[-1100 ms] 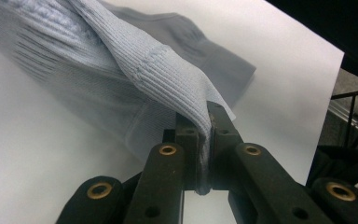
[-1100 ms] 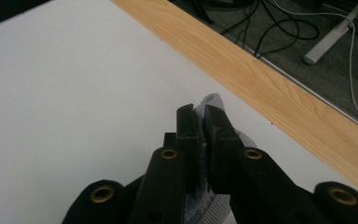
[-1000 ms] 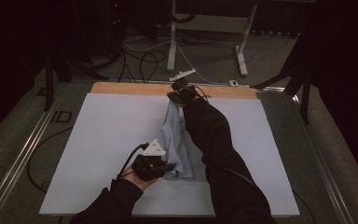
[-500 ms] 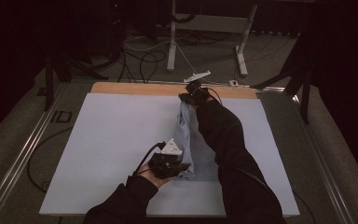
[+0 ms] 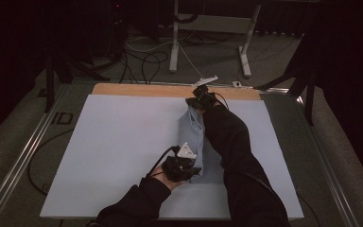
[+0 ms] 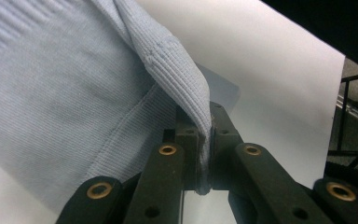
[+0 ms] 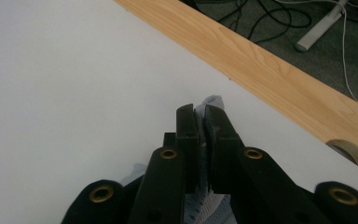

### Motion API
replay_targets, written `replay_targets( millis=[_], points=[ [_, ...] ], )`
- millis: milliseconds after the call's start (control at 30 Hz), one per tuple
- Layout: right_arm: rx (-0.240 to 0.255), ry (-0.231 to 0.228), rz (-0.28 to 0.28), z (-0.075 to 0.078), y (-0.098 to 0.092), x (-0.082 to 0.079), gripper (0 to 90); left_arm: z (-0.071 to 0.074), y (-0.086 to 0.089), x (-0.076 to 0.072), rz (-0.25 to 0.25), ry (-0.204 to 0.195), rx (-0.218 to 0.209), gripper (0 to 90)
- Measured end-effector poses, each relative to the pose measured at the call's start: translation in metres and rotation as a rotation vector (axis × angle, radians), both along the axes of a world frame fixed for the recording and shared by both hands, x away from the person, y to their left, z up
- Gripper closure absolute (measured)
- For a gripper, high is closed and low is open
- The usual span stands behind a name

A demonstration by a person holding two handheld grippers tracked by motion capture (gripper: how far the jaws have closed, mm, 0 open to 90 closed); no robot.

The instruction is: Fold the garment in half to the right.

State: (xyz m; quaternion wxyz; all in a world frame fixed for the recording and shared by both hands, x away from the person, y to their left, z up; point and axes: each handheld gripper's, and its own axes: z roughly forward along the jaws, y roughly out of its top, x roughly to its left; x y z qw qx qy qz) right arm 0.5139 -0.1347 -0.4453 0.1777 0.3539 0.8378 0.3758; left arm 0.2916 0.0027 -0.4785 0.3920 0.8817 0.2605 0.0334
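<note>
A: Surface and room, please.

B: The tabletop (image 5: 123, 142) carries a white sheet, with a strip of bare light wood (image 5: 142, 90) along the far edge. Beyond it, dark carpet, loose cables (image 5: 142, 56) and a white metal stand (image 5: 208, 28). Room is dim, black drapes all round. A roll of tape (image 7: 352, 151) sits near the wooden strip, seen from the right gripper view.

A: The garment?

B: A pale blue knit garment (image 5: 196, 137) lies in a long narrow fold right of centre on the sheet, running from near the wooden strip toward the person. Part of it is covered by the right sleeve (image 5: 236, 151).

A: Claws?

B: Left claw (image 6: 204, 154) is clamped on a ribbed hem of the garment at the near end; fabric is pinched between the jaws and lifts in a ridge above them. Right claw (image 7: 200, 140) is clamped on a small tuft of the same blue knit at the far end, just short of the wooden strip.

A: Change from a second ago?

B: Both hands have shifted rightward. The left claw has moved right along the near edge, the right claw has gone right and slightly farther out, and the garment has travelled with them, now stretched straighter between the two.
</note>
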Motion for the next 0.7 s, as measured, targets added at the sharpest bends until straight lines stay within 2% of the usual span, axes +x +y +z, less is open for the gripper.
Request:
replay_targets(
  millis=[133,200,233,500,600,700],
  points=[
    [0.007,0.005,0.008,-0.003,-0.003,0.001,85.5,-0.006,-0.008,0.002,-0.002,0.000,0.022,86.3],
    [-0.017,0.004,0.009,-0.008,-0.004,0.002,85.4,-0.010,-0.012,0.004,-0.008,-0.002,0.042,86.2],
    [-0.019,0.001,0.010,-0.010,-0.005,0.002,85.4,-0.011,-0.014,0.005,-0.004,0.004,0.038,86.2],
    [0.032,0.012,0.010,-0.020,-0.014,0.005,85.4,-0.020,-0.024,0.009,0.001,0.020,0.056,86.2],
    [0.020,0.019,0.013,-0.026,-0.016,0.007,85.1,-0.023,-0.030,0.010,0.001,0.025,0.067,86.2],
    [0.035,0.033,0.010,-0.032,-0.021,0.009,85.1,-0.024,-0.034,0.011,-0.001,0.031,0.073,86.1]
  ],
)
